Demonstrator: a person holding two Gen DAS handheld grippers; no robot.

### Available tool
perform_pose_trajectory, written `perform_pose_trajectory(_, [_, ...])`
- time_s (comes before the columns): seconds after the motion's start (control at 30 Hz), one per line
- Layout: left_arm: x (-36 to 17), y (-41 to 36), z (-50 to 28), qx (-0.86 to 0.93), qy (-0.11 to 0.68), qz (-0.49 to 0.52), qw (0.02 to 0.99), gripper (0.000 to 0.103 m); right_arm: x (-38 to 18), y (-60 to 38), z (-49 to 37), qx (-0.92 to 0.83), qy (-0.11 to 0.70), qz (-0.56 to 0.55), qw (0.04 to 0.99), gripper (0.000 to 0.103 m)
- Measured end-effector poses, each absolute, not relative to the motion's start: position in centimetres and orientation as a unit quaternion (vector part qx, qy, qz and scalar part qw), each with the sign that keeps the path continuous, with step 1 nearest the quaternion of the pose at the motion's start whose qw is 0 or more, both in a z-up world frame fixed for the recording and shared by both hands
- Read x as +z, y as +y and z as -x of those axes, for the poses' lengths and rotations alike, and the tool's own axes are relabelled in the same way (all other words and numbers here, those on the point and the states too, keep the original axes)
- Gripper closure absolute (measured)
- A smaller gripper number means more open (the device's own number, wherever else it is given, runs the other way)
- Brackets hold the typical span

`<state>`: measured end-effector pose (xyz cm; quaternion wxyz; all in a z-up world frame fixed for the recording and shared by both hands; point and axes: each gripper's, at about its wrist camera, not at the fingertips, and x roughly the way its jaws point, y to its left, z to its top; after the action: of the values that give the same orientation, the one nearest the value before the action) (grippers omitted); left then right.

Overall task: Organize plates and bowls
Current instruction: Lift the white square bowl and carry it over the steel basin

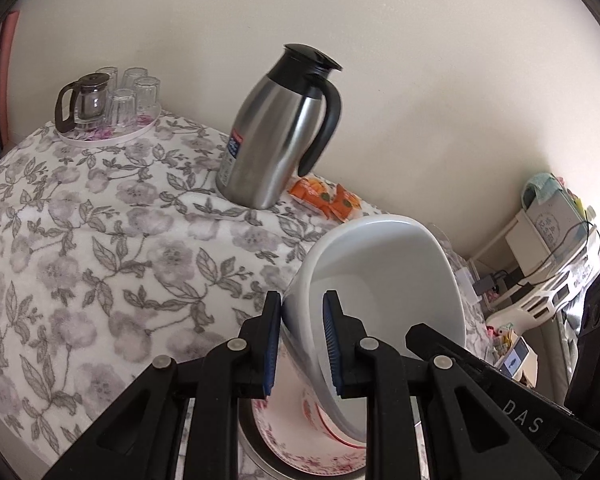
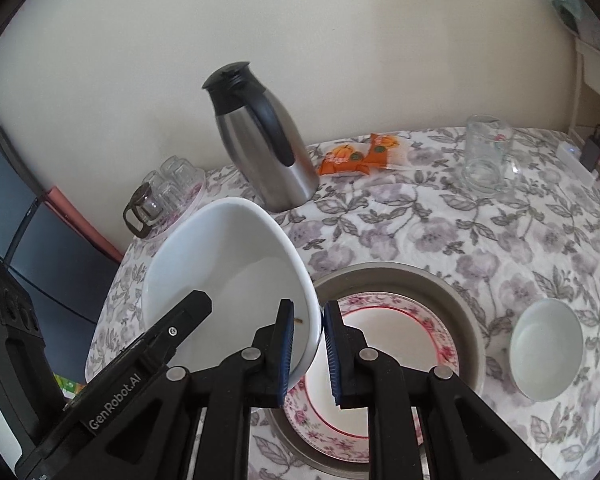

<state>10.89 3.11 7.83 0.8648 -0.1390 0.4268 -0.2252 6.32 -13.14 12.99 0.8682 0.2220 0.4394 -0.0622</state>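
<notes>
I hold the big white bowl (image 2: 228, 276) with both grippers, and it hangs tilted in the air above the grey round tray (image 2: 466, 308). My left gripper (image 1: 302, 344) is closed on one side of the bowl's rim, one pad inside the wall and one outside; my right gripper (image 2: 306, 350) pinches the opposite side of the rim in the same way. On the grey round tray the flowered plate (image 2: 380, 360) already lies flat, so I judge that this part is done. The big white bowl is not yet set down anywhere; I think it should go on the flowered plate, but this is only my guess from the task. The small white bowl (image 2: 546, 350) stands alone on the tablecloth (image 2: 440, 240), just beside the tray on its right, and it probably must be stacked after. Behind the tray stand the steel jug (image 2: 266, 148) and the orange packets (image 2: 360, 156); they do not belong to my work.
</notes>
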Motion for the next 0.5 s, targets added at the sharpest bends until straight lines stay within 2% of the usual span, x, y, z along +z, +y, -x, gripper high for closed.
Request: perform_pose_trajectory(0.5, [7.6, -3.7, -7.6, -0.252, 0.437, 0.061, 0.861, 0.081, 11.5, -18.3, -1.0, -0.099, 0.415, -0.268, 0.864, 0.085])
